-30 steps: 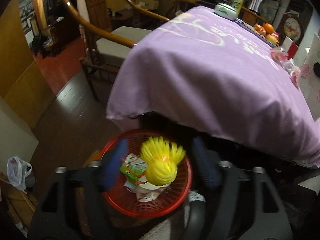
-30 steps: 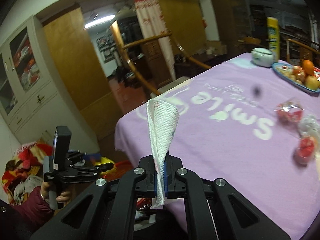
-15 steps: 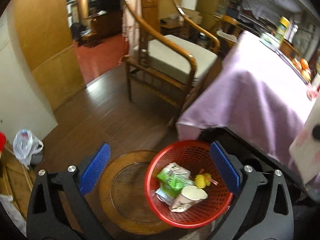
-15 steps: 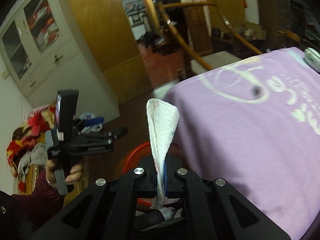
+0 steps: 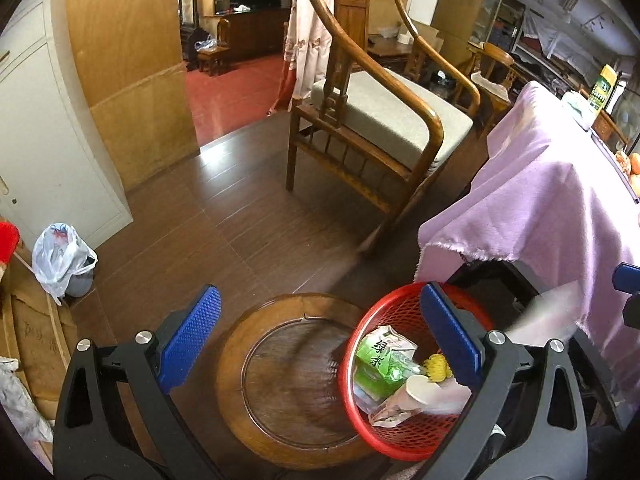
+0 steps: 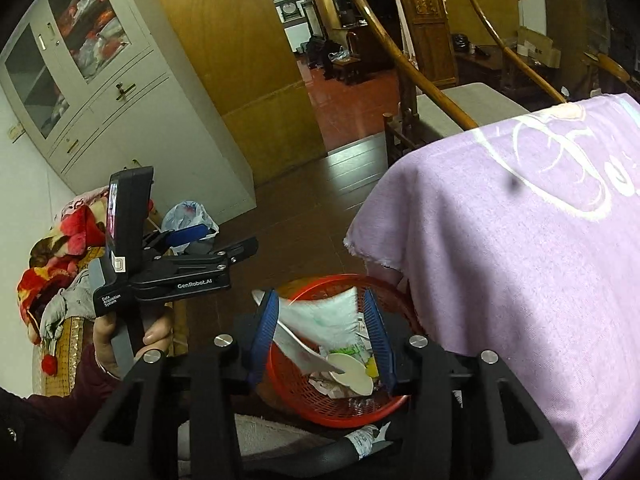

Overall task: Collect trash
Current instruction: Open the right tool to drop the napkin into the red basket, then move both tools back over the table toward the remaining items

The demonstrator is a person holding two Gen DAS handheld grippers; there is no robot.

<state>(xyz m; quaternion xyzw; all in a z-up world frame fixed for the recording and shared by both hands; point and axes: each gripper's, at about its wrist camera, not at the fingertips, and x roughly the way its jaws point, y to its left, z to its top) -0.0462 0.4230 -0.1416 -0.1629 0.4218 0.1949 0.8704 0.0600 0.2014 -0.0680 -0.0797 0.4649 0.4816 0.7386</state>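
Observation:
A red mesh basket (image 5: 366,408) stands on a round wooden stool (image 5: 280,384) beside the purple-covered table (image 5: 560,200). It holds a green tea carton (image 5: 380,360), a paper cup (image 5: 420,390) and a yellow bit (image 5: 436,366). My left gripper (image 5: 320,332) is open and empty above the stool. My right gripper (image 6: 320,332) is open above the basket (image 6: 304,396); a white paper towel (image 6: 320,316) hangs blurred between its blue pads, falling into the basket. The left gripper (image 6: 176,272) shows in the right wrist view, held in a hand.
A wooden armchair (image 5: 380,120) with a grey cushion stands behind the stool. A white plastic bag (image 5: 60,256) lies by a white cabinet (image 5: 48,140) at the left. The purple cloth (image 6: 520,240) hangs over the table's edge close to the basket.
My right gripper has moved down over the basket and opened, letting go of the paper towel. My left gripper has drawn back and to the left, staying open.

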